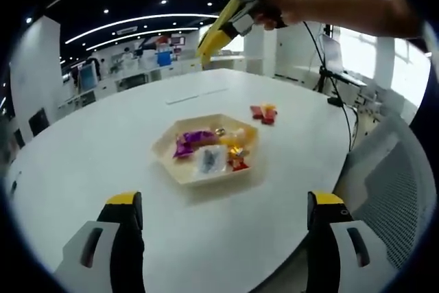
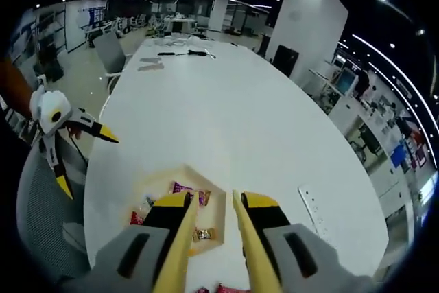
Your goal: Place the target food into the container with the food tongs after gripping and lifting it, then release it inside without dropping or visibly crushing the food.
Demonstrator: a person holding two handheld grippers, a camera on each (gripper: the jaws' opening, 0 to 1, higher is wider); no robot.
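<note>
A pale hexagonal tray [image 1: 180, 173] holds several wrapped snacks, among them a purple packet [image 1: 192, 141] and a clear one [image 1: 210, 159]. Two red and orange snacks [image 1: 264, 112] lie on the white table just beyond it. My left gripper [image 1: 224, 204] stands wide open short of the tray, with nothing between its jaws. Held by a hand, my right gripper [image 1: 203, 51] hangs high above the table's far side. In the right gripper view, my right gripper [image 2: 209, 200] hovers over the tray [image 2: 185, 171] with a narrow gap and nothing held. The left gripper [image 2: 86, 162] spreads at the left.
A grey mesh chair [image 1: 391, 176] stands at the table's near right edge. A laptop on a stand [image 1: 336, 53] with cables sits beyond the table. Papers [image 2: 151, 65] lie at the far end, and a socket plate [image 2: 309, 200] is set into the tabletop.
</note>
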